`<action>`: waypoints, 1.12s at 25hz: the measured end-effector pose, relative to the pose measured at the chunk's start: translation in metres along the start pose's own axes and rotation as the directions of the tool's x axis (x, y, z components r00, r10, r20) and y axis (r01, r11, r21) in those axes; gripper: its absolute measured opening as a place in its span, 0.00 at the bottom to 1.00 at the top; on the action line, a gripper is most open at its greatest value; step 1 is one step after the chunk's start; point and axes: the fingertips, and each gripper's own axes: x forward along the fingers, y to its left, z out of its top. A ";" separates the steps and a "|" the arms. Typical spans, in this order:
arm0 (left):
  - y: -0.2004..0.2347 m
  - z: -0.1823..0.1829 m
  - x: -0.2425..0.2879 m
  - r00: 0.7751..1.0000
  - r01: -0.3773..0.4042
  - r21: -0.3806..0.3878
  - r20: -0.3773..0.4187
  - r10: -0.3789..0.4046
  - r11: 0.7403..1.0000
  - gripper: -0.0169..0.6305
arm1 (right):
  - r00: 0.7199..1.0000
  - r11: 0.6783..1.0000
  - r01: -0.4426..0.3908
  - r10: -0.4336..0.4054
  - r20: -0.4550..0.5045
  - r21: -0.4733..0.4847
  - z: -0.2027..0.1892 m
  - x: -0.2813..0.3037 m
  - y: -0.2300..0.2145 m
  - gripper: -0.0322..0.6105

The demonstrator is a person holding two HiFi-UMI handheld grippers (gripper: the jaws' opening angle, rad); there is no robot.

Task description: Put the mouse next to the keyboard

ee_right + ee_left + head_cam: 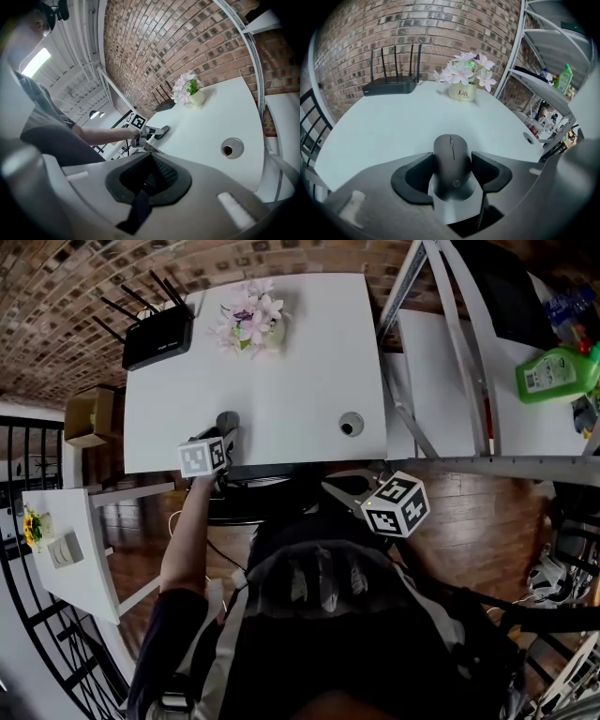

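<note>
Early stage, I'd say: left gripper (451,157) pinches the mouse (452,172) at the front edge of the white desk (300,362). No keyboard shows on the desktop, so placing is still left. Right gripper (149,174) is pressed together, empty, held off the desk. Room: brick wall (440,28), wooden floor (141,521), metal shelving (450,352). On the desk: router (157,334), flower pot (251,322), cable grommet (351,424).
</note>
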 end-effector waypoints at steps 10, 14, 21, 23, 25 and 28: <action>-0.019 0.005 0.009 1.000 -0.026 0.030 -0.012 0.026 0.999 0.44 | 1.000 1.000 0.006 -0.006 -0.003 -0.001 -0.003 -0.008 -0.004 0.06; -0.025 0.006 0.010 0.999 -0.037 0.015 -0.006 0.037 0.999 0.44 | 1.000 1.000 0.008 -0.008 -0.001 0.003 -0.005 -0.010 -0.004 0.06; -0.042 0.008 0.015 0.999 -0.038 0.003 0.005 0.038 0.999 0.44 | 1.000 1.000 0.007 -0.007 0.006 0.003 -0.009 -0.018 -0.007 0.06; -0.046 0.009 0.017 0.999 -0.034 0.003 0.006 0.034 0.999 0.44 | 1.000 1.000 0.010 -0.010 0.009 0.003 -0.009 -0.019 -0.009 0.06; -0.052 0.012 0.019 1.000 -0.019 0.014 0.010 0.019 1.000 0.44 | 1.000 1.000 0.006 -0.006 0.007 -0.001 -0.008 -0.019 -0.009 0.06; -0.074 0.013 0.025 0.999 0.042 0.053 0.002 -0.042 0.998 0.44 | 1.000 1.000 0.001 -0.001 -0.004 -0.009 -0.009 -0.021 -0.011 0.06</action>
